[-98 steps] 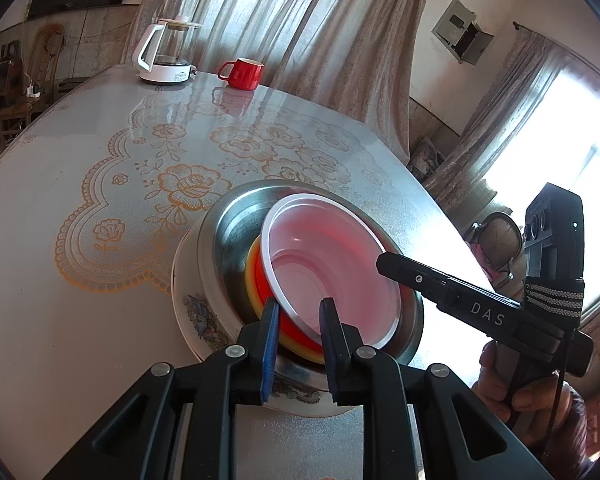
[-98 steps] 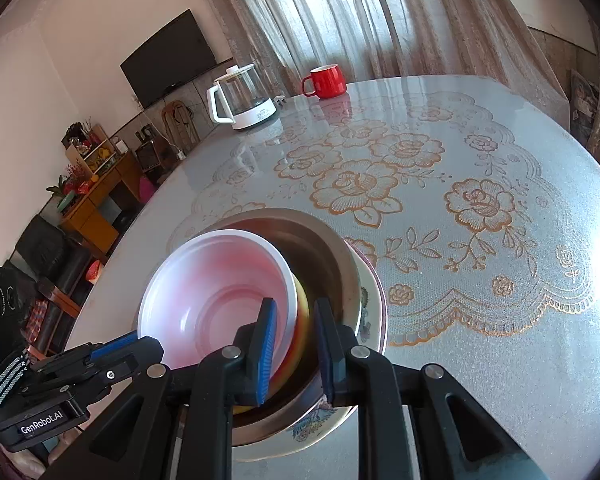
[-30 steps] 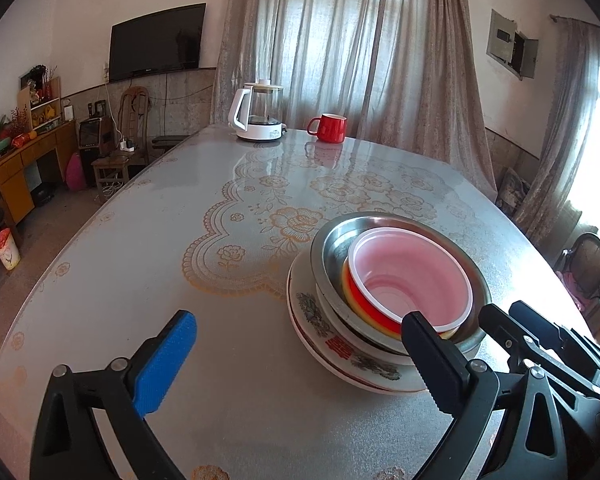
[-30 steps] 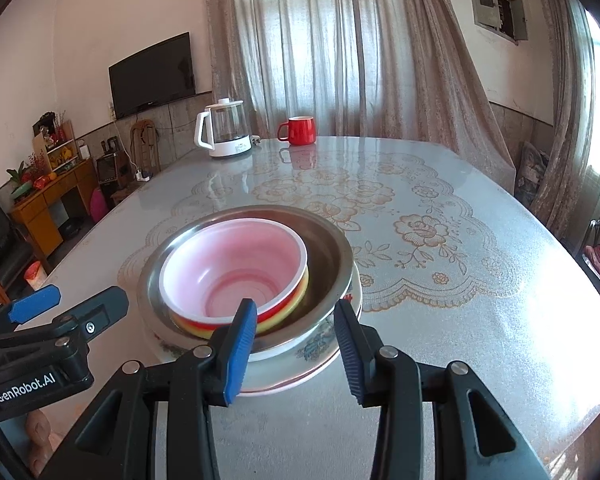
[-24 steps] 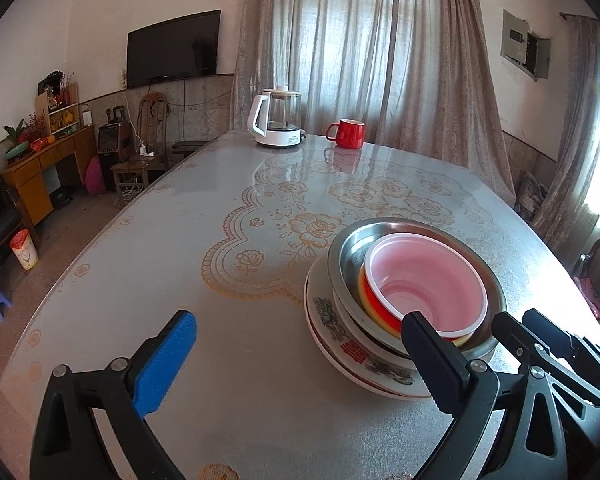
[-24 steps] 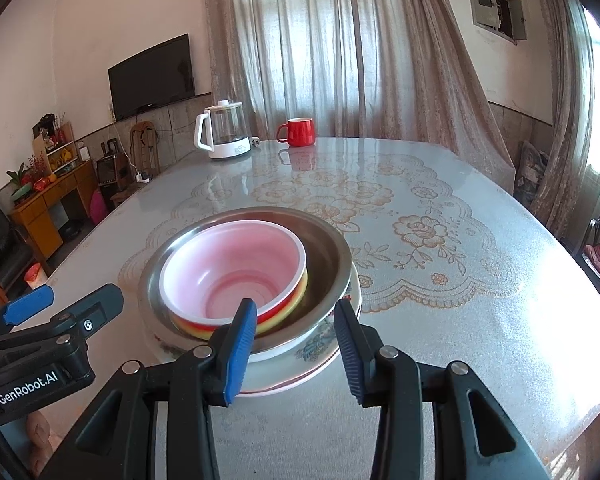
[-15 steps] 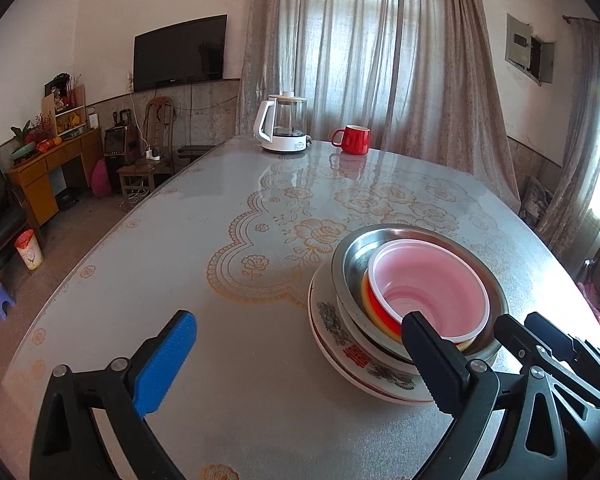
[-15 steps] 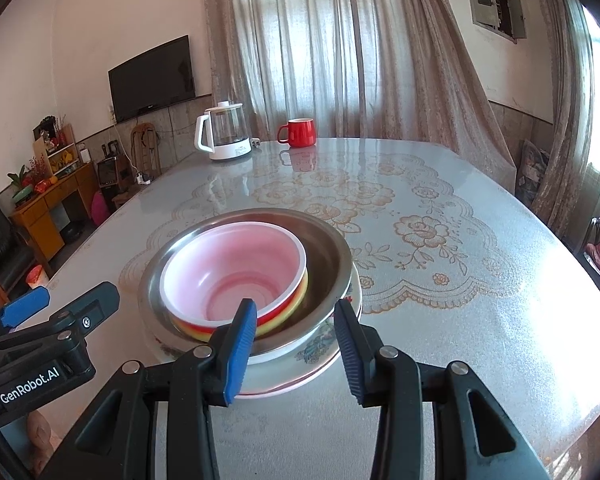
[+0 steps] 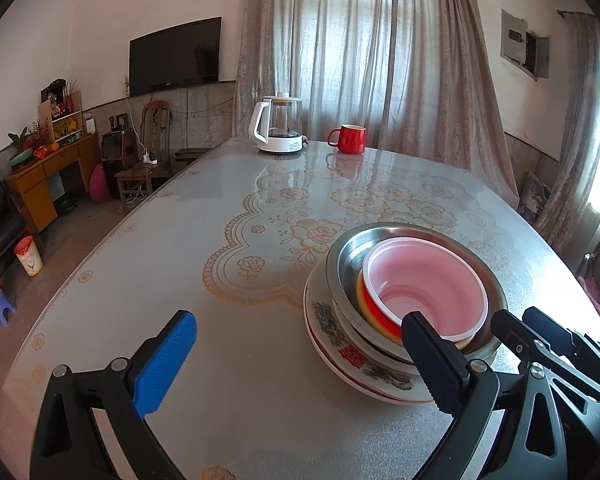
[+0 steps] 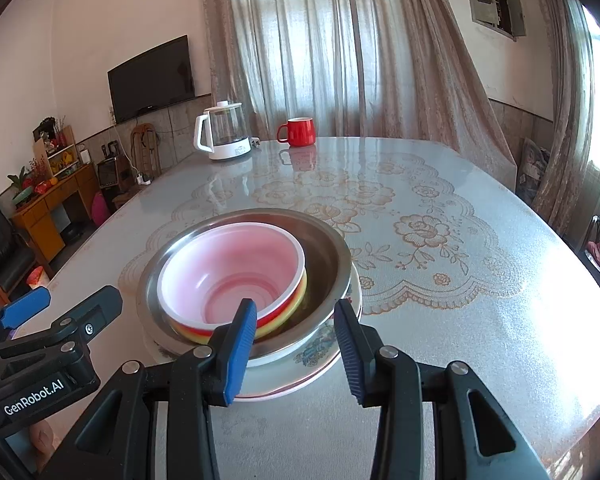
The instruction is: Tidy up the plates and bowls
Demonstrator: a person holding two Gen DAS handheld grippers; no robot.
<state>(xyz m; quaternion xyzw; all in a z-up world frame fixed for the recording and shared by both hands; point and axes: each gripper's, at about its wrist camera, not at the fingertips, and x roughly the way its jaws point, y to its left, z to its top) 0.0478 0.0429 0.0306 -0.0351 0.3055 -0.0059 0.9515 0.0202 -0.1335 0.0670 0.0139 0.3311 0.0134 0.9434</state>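
Bowl stack sits just ahead of right tool, half-open & empty; left tool wide, stack off its right.

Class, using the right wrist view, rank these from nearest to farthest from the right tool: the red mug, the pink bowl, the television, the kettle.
1. pink bowl, just ahead of the right tool, slightly left.
2. kettle, far table edge, left.
3. red mug, far edge, centre; close to the kettle's range.
4. television, on the wall, left.
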